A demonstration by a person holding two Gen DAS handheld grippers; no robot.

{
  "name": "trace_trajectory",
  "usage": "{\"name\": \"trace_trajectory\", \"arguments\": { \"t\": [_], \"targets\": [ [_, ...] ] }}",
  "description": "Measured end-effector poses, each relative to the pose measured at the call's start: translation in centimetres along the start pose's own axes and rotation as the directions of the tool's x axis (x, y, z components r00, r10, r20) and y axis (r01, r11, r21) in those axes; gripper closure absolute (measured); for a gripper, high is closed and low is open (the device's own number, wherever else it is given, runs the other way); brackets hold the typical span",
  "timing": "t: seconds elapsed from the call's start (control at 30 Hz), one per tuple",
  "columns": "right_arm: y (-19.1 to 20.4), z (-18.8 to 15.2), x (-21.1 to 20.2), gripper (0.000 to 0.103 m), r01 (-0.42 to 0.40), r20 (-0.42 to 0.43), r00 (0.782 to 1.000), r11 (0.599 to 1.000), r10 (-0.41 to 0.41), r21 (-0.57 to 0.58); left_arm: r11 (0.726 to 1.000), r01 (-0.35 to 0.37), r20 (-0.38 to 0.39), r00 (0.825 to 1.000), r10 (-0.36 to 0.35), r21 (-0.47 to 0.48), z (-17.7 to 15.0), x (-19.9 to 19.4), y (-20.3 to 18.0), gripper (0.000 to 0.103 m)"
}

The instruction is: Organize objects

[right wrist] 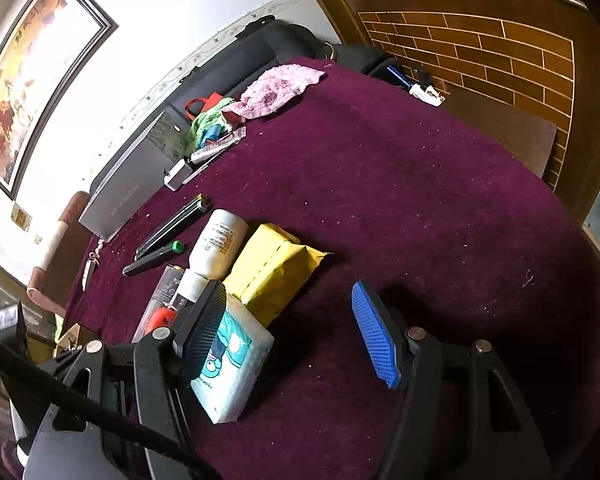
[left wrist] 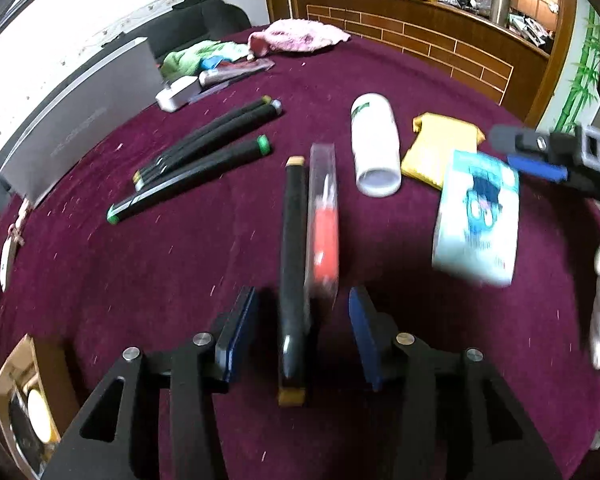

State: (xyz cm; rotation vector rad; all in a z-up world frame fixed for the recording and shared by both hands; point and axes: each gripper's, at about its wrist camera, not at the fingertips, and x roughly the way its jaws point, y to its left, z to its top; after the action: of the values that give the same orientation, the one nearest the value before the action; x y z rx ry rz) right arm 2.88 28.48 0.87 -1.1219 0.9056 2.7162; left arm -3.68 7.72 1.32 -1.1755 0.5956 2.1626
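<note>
Left fingers (left wrist: 236, 332) spread around marker (left wrist: 293, 264); right fingers (right wrist: 374, 336) spread, tissue pack (right wrist: 230, 364) between.

Open cloth to the right, clutter to the left

Bare maroon tablecloth (right wrist: 420, 200) spreads wide right of the yellow packet (right wrist: 274, 272); leftward the white bottle (right wrist: 218, 242), black markers (right wrist: 168, 236) and tissue pack (right wrist: 230, 364) crowd close, with the grey box (right wrist: 128, 196) walling the edge

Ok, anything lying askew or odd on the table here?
The white bottle lies on its side by the yellow packet. One black marker sits apart from the other three, between the open left gripper fingers. Nothing looks spilled or broken.
</note>
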Motion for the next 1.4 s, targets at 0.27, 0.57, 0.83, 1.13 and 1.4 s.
{"name": "trace_trajectory", "arguments": {
  "t": [0.27, 0.57, 0.83, 1.13, 1.4],
  "targets": [
    [-0.5, 0.0, 0.7, 0.038, 0.02, -0.023, 1.0, 1.0, -0.02, 0.012, 0.996, 0.087, -0.006, 0.996, -0.087, -0.02, -1.5, -0.7, -0.2, 0.079],
    [-0.3, -0.2, 0.8, 0.038, 0.018, -0.035, 0.999, 1.0, -0.018, -0.004, 0.962, 0.253, 0.006, 0.967, -0.254, -0.106, -6.9, -4.5, -1.6, 0.074],
    [0.1, -0.4, 1.1, 0.038, 0.055, -0.029, 0.998, 0.998, -0.056, -0.035, 0.925, 0.361, 0.113, 0.931, -0.348, -0.119, -7.0, -6.4, -4.4, 0.073],
    [0.4, -0.5, 1.2, 0.038, 0.082, -0.022, 0.996, 0.995, -0.083, -0.064, 0.949, 0.286, 0.072, 0.958, -0.279, -0.129, -7.1, -5.5, -5.4, 0.073],
    [0.5, -0.5, 1.3, 0.037, 0.078, -0.025, 0.997, 0.995, -0.079, -0.064, 0.963, 0.195, 0.093, 0.979, -0.18, -0.184, -7.7, -5.9, -2.6, 0.073]
  ]
}}
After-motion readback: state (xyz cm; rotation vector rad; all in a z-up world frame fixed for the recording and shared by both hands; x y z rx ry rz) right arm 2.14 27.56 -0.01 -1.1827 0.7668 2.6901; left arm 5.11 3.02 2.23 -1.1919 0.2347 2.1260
